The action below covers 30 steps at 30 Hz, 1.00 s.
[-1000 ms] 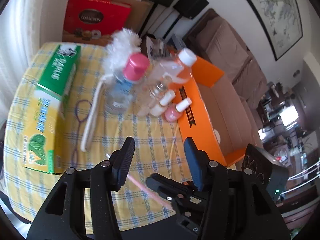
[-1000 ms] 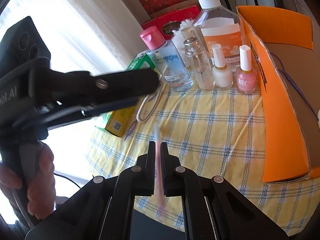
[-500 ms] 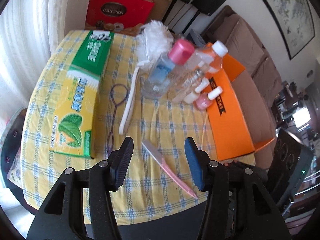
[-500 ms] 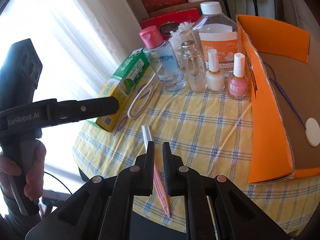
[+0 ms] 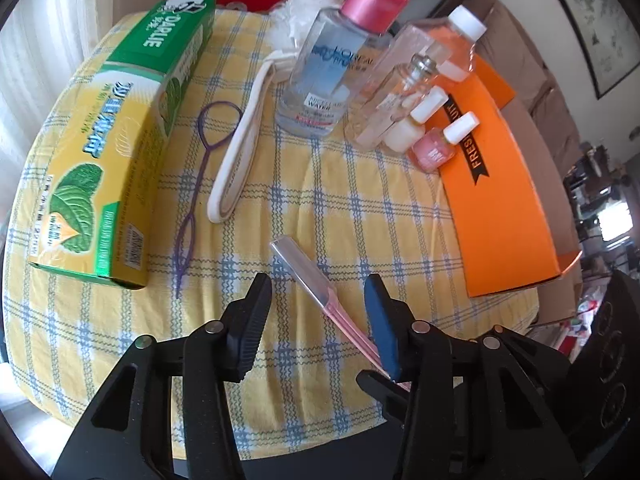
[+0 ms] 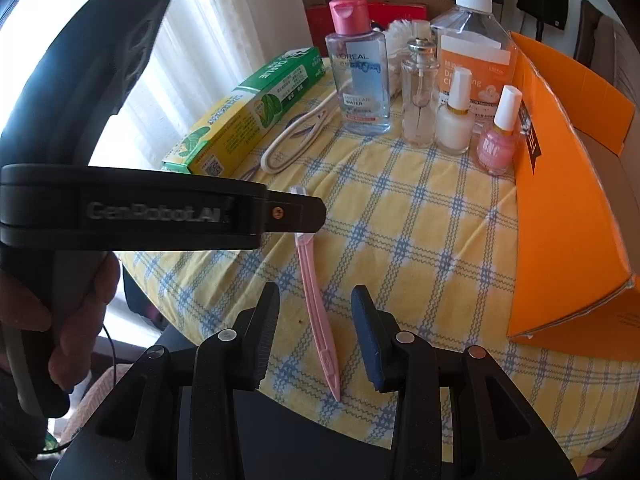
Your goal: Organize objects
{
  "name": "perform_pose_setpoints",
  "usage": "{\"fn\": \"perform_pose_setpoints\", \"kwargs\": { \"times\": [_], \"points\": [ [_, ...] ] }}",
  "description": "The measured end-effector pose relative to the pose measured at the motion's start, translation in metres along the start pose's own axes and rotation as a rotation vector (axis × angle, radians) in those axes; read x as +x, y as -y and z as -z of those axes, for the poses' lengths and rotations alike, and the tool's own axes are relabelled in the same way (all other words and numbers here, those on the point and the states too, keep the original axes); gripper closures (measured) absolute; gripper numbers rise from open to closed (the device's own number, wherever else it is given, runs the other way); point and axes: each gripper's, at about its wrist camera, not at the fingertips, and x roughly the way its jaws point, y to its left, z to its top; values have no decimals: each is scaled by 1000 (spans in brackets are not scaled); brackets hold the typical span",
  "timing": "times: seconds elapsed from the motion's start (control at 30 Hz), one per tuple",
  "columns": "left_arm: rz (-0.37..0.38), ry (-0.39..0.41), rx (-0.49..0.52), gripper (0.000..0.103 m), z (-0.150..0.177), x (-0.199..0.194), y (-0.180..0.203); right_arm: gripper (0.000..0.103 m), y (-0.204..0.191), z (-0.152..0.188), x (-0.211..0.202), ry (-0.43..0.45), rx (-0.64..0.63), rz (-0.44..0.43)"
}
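Note:
A pink razor (image 6: 316, 304) lies flat on the yellow checked tablecloth (image 6: 420, 248) near the front edge; it also shows in the left wrist view (image 5: 320, 292). My right gripper (image 6: 316, 312) is open, its fingers on either side of the razor's handle. My left gripper (image 5: 318, 304) is open just above the razor's clear-capped end, and its body (image 6: 160, 208) crosses the right wrist view. An open orange cardboard box (image 6: 568, 184) stands at the right.
At the back stand a pink-capped micellar water bottle (image 6: 362, 76), a clear spray bottle (image 6: 420, 92), an orange-label bottle (image 6: 472, 52) and two nail polishes (image 6: 496, 136). A green toothpaste box (image 5: 116, 140), purple hair loop (image 5: 196, 168) and white brush (image 5: 248, 128) lie left.
My right gripper was shut on the pink razor; it lowered it onto the cloth and opened. My left gripper moved closer over the razor's head.

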Motion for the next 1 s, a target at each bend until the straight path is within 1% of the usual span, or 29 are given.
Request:
{"fn": "perform_pose_setpoints", "kwargs": {
  "times": [0.07,0.2,0.3,0.33,0.37,0.4,0.43,0.5,0.57,0.63,0.67,0.77,0.9,0.93,1.0],
  "points": [
    [-13,10,8,60,1,1,2,66,1,2,3,-7,8,-6],
    [-42,17,27,62,2,3,9,69,2,4,2,7,10,-7],
    [-70,26,52,75,4,6,16,72,2,6,3,14,7,-3],
    [-73,25,56,83,4,8,17,73,2,5,2,15,7,-1],
    [-81,30,58,89,4,9,18,73,2,6,2,16,7,1],
    [-79,32,58,89,4,9,18,76,3,6,2,17,9,1],
    [-76,33,56,91,4,10,19,83,2,5,3,16,12,-1],
    [-67,38,58,95,5,10,20,91,4,3,6,14,17,-5],
    [-70,44,68,103,6,10,23,94,6,1,7,16,24,-8],
    [-52,41,75,103,8,9,26,96,9,1,5,21,38,-19],
    [-34,35,75,103,9,9,27,96,10,1,4,23,45,-25],
    [-9,28,72,103,11,8,29,96,12,3,1,26,54,-32],
    [-8,8,43,103,13,8,24,96,12,3,-1,12,59,-30],
    [-9,7,40,103,15,4,27,94,12,4,-3,8,57,-28],
    [-9,3,30,98,14,3,25,91,10,6,-6,3,50,-14]
  ]
}}
